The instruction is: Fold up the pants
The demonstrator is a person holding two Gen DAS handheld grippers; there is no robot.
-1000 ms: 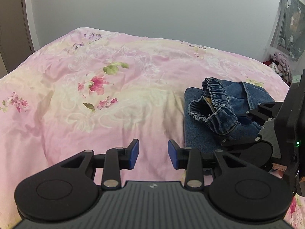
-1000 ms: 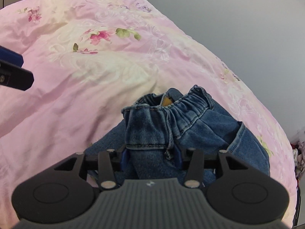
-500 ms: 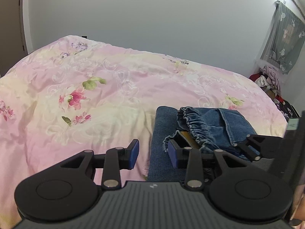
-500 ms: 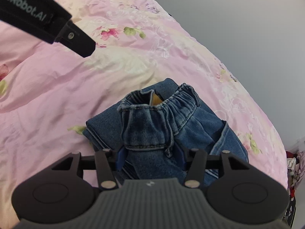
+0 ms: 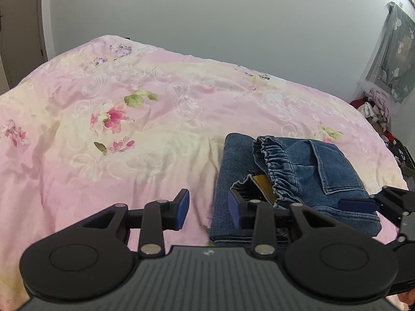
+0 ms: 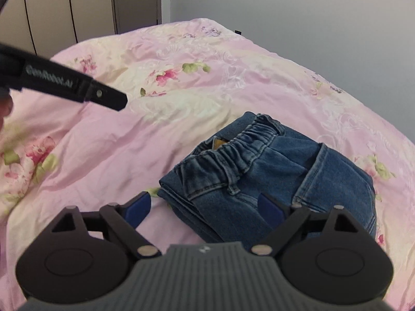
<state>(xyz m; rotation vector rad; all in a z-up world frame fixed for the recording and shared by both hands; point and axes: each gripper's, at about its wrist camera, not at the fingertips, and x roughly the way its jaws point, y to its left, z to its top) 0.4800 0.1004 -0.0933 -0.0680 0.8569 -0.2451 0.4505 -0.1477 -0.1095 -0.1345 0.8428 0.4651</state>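
Right wrist view: folded blue denim pants [image 6: 262, 178] with a gathered elastic waistband lie in a compact stack on the pink floral bedspread [image 6: 103, 140]. Right hand-held gripper [image 6: 205, 211] gapes wide, empty, above the stack's near edge. Left hand-held gripper [image 5: 208, 207] is spread apart, empty, at the stack's left edge.

The pants [image 6: 272, 178] are dark blue jeans with lighter blue stitching, and a bit of yellow shows inside the top. The blanket [image 5: 129, 134] is pink and cream with pink flowers and green leaves. The wall [image 5: 220, 13] is plain grey. The left gripper [image 5: 207, 206] is black with blue pads. The right gripper [image 6: 205, 210] is black with blue pads too. A cloth [image 5: 394, 57] hanging by the wall is grey-green with white flowers
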